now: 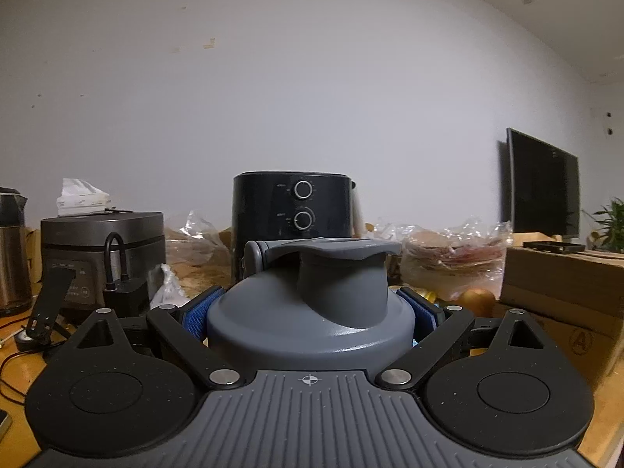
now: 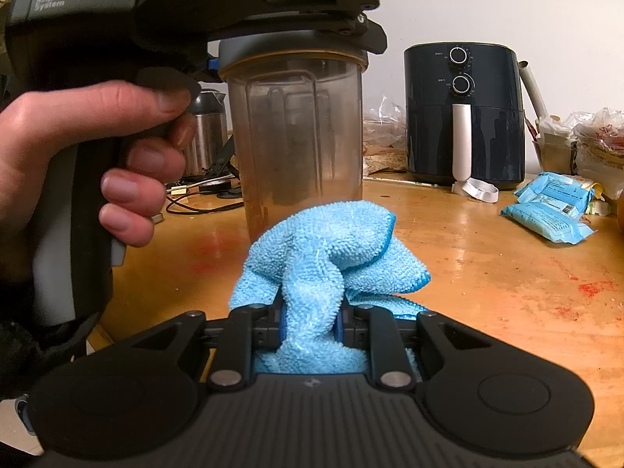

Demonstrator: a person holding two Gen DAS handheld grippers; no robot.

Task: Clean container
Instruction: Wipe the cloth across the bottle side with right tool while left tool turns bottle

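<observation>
Blue microfibre fills my right view: the cloth [image 2: 327, 249] is bunched and pinched between the pads of my right gripper [image 2: 312, 327], which is clamped on it, with loose folds spilling forward over the wooden table [image 2: 487, 257]. Straight ahead at twelve o'clock, just behind the cloth, stands the container [image 2: 296, 132], a smoky clear cup with a grey lid [image 1: 312, 304]. My left gripper [image 1: 312, 312] grips that lid from both sides, its blue pads pressed to the rim, and a hand [image 2: 89, 156] at nine o'clock squeezes the handle.

As for progress, I judge the wiping is barely under way, if at all. The cup walls look cloudy with a brownish film, heaviest down its left edge, so the cleaning is mostly left to do. The cloth sits close to the lower wall; I cannot tell whether it touches. The lid is on, so only the outside is reachable for now; the inside would need it off. Red smears mark the table at four o'clock, and an air fryer [image 2: 464, 113] stands at two o'clock, well apart.
</observation>
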